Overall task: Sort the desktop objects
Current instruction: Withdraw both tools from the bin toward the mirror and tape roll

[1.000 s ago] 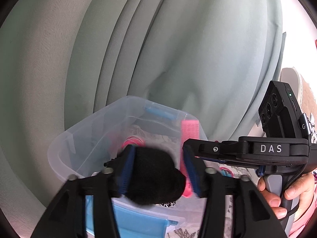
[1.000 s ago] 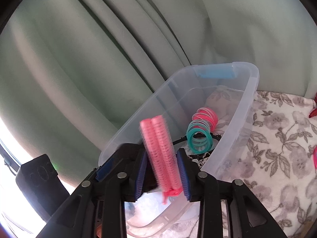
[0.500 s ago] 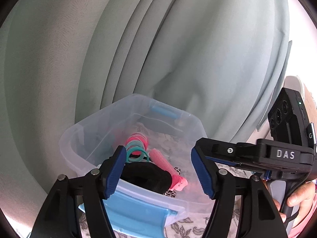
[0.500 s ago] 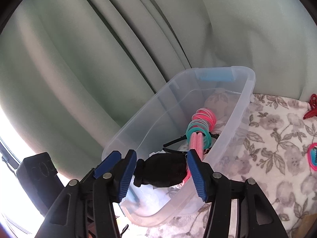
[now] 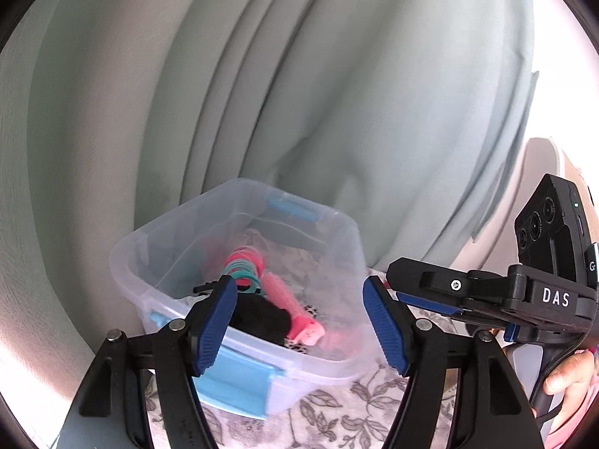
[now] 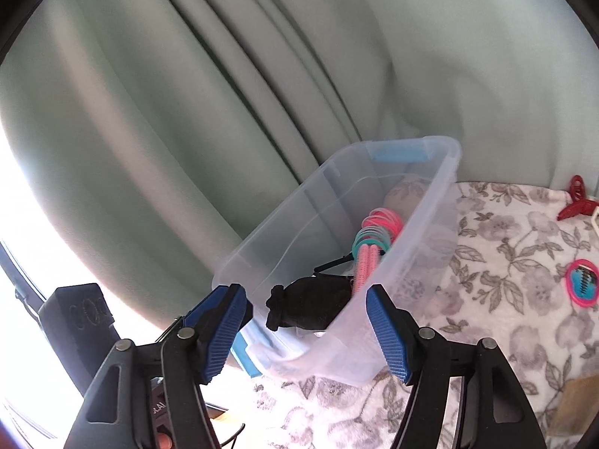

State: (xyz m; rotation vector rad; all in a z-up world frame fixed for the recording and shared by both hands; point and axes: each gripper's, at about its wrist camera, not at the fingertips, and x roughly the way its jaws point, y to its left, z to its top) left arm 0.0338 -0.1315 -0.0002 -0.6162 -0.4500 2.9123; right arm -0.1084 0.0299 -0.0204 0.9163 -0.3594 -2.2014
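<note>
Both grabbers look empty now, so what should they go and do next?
Probably swing the right hand-held gripper, whose jaws are opening with nothing held, toward the red plastic claw clip on the flowered cloth. The black fuzzy scrunchie and pink ridged hair roller already lie in the clear plastic bin.

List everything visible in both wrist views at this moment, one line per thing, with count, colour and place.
storage bin: one, clear with blue latches, on the floral cloth by the curtain
hair roller: one, pink, lying in the bin
coil hair ties: a bunch, pink and teal, in the bin
black fabric item: one, in the bin's near end
hair claw clip: one, red, on the cloth far right
pink ring item: one, pink with teal centre, on the cloth right
floral cloth: one, white and grey, covers the surface
curtain: one, pale green, behind
left hand-held gripper: black with blue pads, empty
right hand-held gripper: same, jaws opening, empty
hand: one, on the right gripper's handle
</note>
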